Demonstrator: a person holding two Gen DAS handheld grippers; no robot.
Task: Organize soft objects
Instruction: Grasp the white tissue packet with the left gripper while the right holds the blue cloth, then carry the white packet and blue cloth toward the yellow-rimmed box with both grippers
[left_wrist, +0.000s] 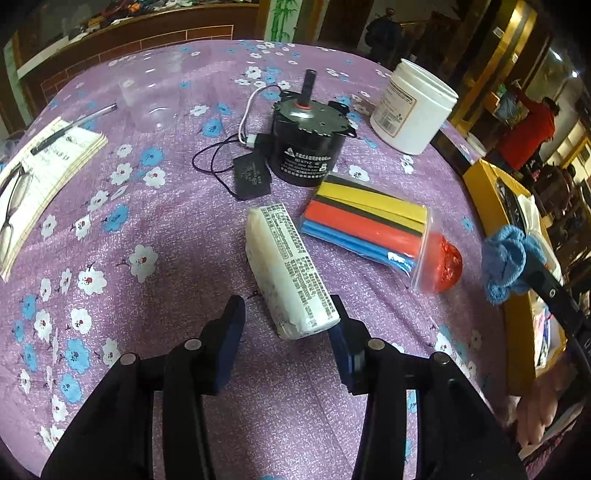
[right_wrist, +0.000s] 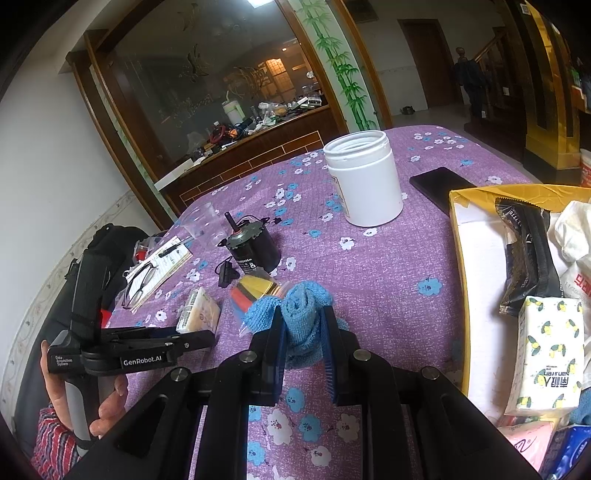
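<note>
Left wrist view: the left gripper hung low over the purple floral tablecloth, its 2 fingers spread wide and released; the near end of the white soft pack lay between the tips, and I cannot tell whether the right finger touched it. The pack lay flat just in front of the black motor, pale, wrapped and printed along 1 side; a bag of coloured tubes lay just right of it; far right of the motor, the blue cloth hung bunched off the table.

Right wrist view: the right gripper was clenched on the blue cloth, a rolled, fuzzy towel pinched between both pads; this view alone showed the yellow box, right of the motor, holding a lemon-print tissue pack.
</note>
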